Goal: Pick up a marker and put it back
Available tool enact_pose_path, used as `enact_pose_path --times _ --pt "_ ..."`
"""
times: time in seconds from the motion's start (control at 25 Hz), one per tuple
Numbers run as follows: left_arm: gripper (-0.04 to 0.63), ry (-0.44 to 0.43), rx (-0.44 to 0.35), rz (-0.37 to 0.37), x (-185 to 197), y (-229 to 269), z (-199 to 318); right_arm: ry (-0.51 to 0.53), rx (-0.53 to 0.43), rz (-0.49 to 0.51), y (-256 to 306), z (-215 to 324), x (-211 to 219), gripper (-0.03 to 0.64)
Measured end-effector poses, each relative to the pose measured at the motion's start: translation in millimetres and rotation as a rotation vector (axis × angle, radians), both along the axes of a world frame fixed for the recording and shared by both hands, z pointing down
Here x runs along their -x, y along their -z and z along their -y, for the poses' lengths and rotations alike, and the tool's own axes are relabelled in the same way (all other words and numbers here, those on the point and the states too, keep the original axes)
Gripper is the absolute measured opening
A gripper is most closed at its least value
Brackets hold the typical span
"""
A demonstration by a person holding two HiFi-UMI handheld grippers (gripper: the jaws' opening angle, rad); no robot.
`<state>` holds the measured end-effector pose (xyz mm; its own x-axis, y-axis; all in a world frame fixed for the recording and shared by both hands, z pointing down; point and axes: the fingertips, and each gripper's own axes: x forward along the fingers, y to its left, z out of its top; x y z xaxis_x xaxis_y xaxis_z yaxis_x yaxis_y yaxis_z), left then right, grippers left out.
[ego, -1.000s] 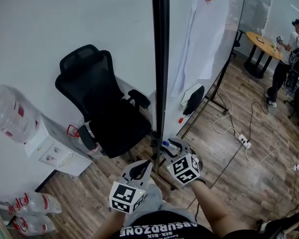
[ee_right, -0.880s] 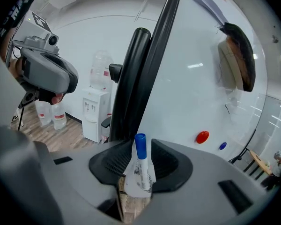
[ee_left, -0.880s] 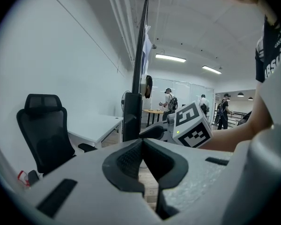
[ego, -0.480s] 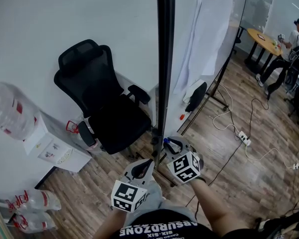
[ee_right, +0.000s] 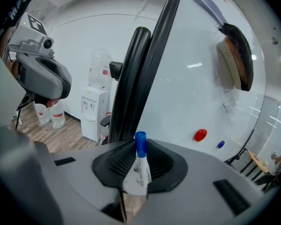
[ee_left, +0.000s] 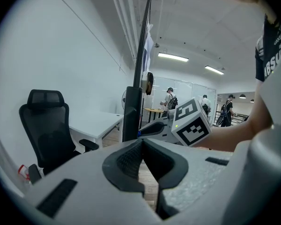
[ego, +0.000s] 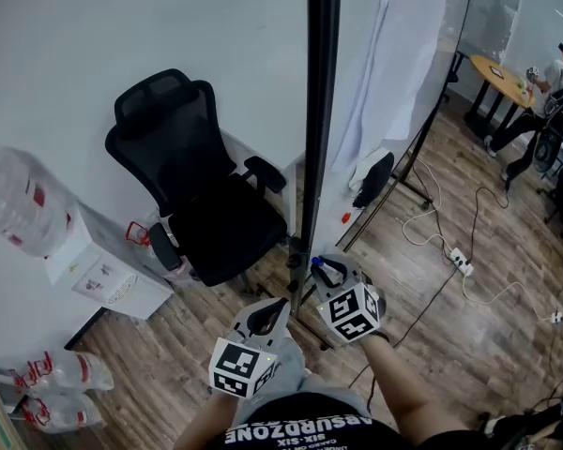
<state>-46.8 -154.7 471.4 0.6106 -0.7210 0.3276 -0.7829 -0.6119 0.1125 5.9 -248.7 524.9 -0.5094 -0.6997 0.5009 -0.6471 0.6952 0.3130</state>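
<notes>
The right gripper (ego: 327,272), whose jaws have just been closing, is pinching a blue-capped marker (ee_right: 139,165), cap outward, just beside the whiteboard's black edge post (ego: 317,129). The left gripper (ego: 266,318) is hanging pressed together and empty, with the office chair (ego: 192,195) nearby and open wooden floor (ego: 450,336) lying rightward.

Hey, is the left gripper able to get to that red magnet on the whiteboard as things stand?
Probably not directly: the right gripper, holding the marker, and the black post sit between the left gripper and the red magnet.

A white marker (ee_right: 139,170) with a blue cap stands upright, pinched in the right hand-held gripper (ee_right: 137,161).
</notes>
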Motion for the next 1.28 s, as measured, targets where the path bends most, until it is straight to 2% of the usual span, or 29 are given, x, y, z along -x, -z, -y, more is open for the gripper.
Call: enact_pose_path --times 1.28 --pt "0.008 -0.006 -0.028 0.0 -5.8 8.3 -8.9 -0.018 -0.081 0.073 47.8 -8.8 -8.6 0.063"
